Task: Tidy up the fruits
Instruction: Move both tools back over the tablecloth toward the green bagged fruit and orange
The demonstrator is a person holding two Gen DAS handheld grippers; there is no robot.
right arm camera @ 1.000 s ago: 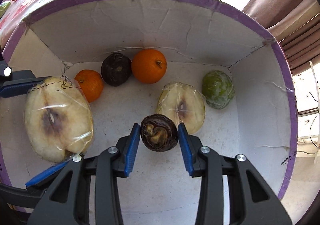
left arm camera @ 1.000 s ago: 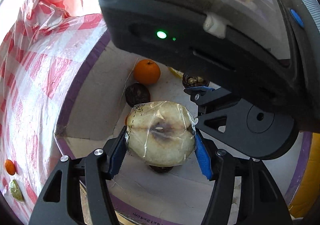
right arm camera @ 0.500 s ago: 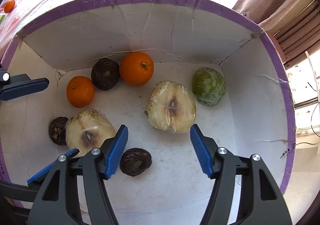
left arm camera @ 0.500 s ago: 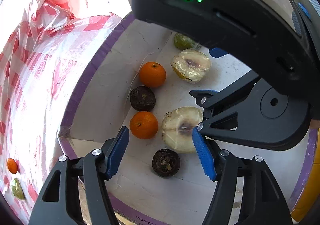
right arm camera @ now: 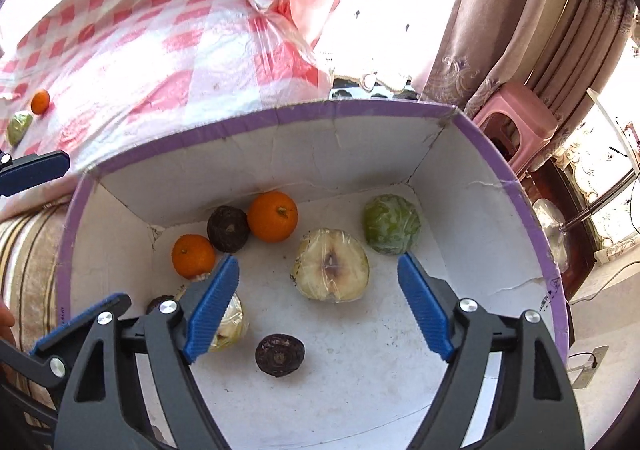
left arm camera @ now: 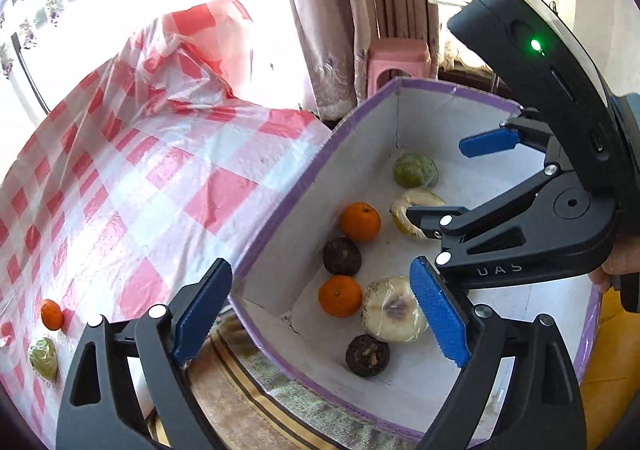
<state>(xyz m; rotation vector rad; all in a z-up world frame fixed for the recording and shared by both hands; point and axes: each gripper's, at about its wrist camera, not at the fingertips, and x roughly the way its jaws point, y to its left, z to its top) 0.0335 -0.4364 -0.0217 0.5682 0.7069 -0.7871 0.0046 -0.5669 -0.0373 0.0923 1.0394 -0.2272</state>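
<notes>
A white box with a purple rim (left arm camera: 280, 205) (right arm camera: 360, 107) holds two oranges (right arm camera: 273, 216) (right arm camera: 193, 256), three dark round fruits (right arm camera: 280, 354), two wrapped fruit halves (right arm camera: 332, 266) (left arm camera: 394, 314) and a wrapped green fruit (right arm camera: 391, 223). My left gripper (left arm camera: 320, 274) hangs above the box's near-left corner, jaws opening with nothing between them. My right gripper (right arm camera: 316, 266) hovers over the box's middle, jaws also opening and bare. Each gripper shows in the other's view: the right gripper (left arm camera: 448, 179) and the left gripper (right arm camera: 94, 230).
A red-and-white checked plastic cloth (left arm camera: 140, 169) covers the table left of the box; a small orange (left arm camera: 52, 314) and a wrapped green fruit (left arm camera: 43, 358) lie on it. Curtains (right arm camera: 520, 9) and a pink stool (right arm camera: 516, 117) stand behind. Striped fabric (right arm camera: 24, 262) lies beside the box.
The left gripper let go of a wrapped fruit half and the right let go of a dark fruit; both now lie in the box. Both grippers opened wide and rose.
</notes>
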